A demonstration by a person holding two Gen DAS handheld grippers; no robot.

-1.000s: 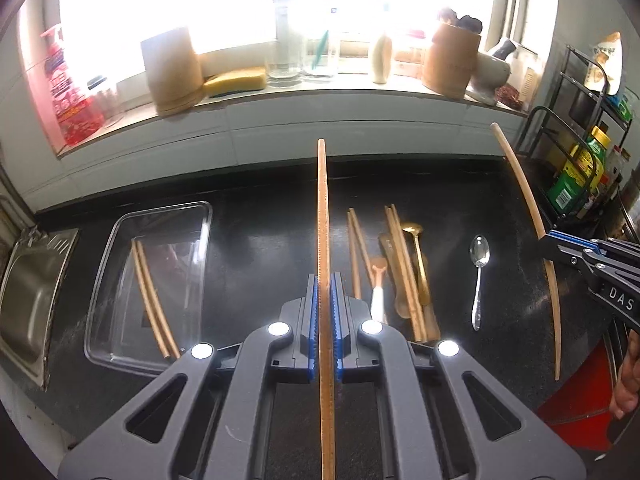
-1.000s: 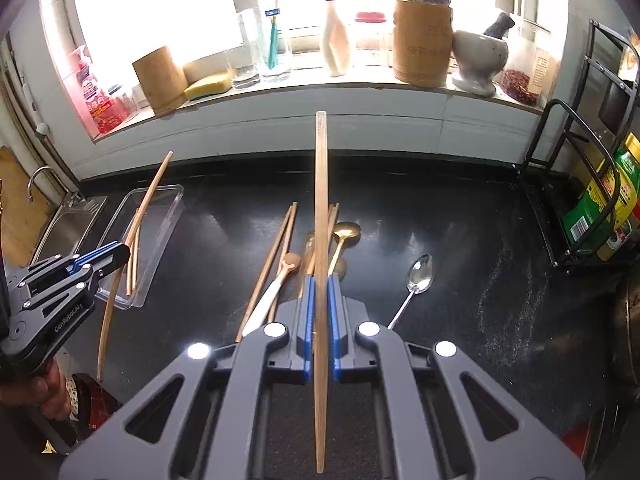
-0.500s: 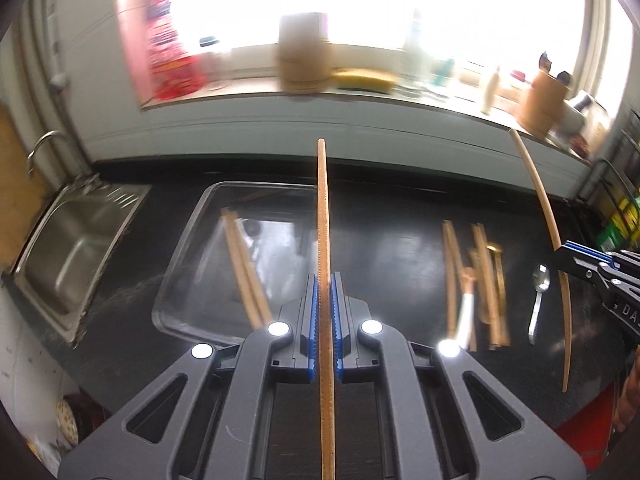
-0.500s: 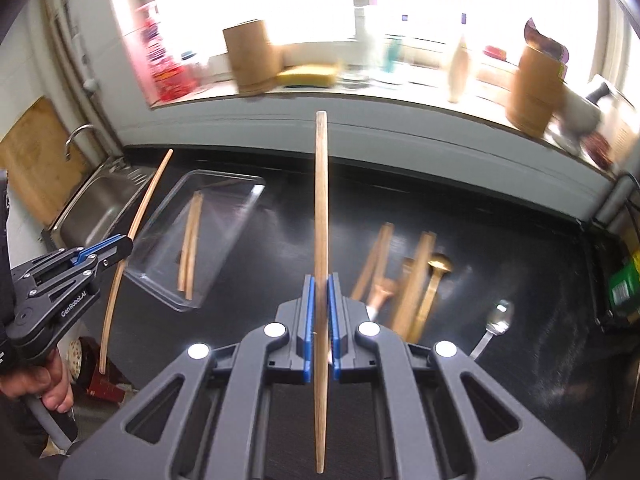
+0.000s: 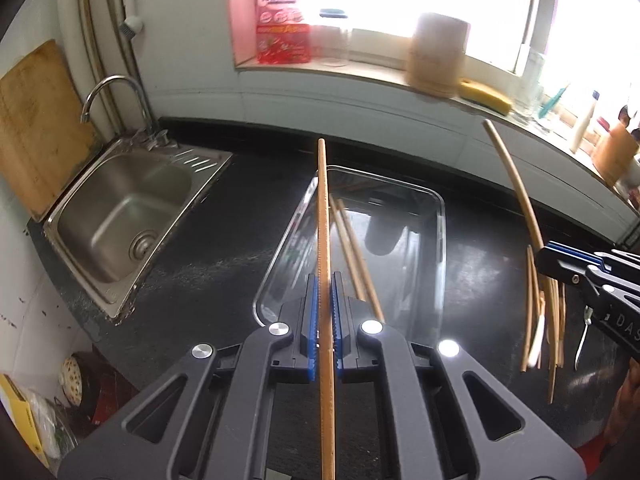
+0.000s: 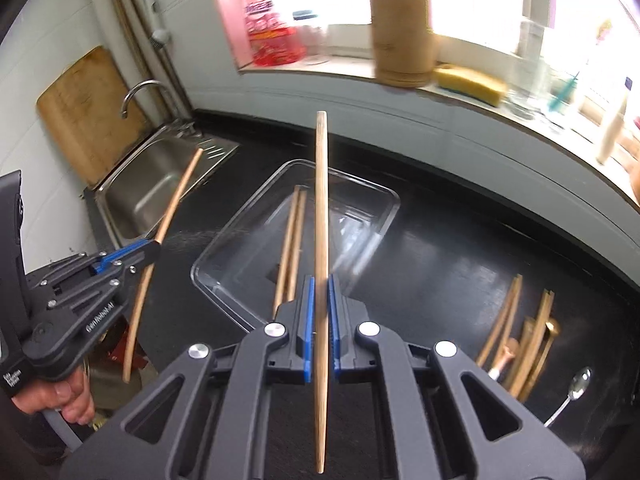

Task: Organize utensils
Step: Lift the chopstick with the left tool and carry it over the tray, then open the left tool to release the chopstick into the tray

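Left gripper point(image 5: 325, 320) clenched on one chopstick point(image 5: 323, 216); right gripper point(image 6: 319, 320) clenched on second chopstick point(image 6: 321, 208). Both held lengthwise above clear tray point(image 5: 438, 216) on desk point(image 5: 200, 264), likely for laying parallel beside pair point(image 6: 291, 236) already inside. Remaining utensils point(image 6: 520, 340) left grouped at right.
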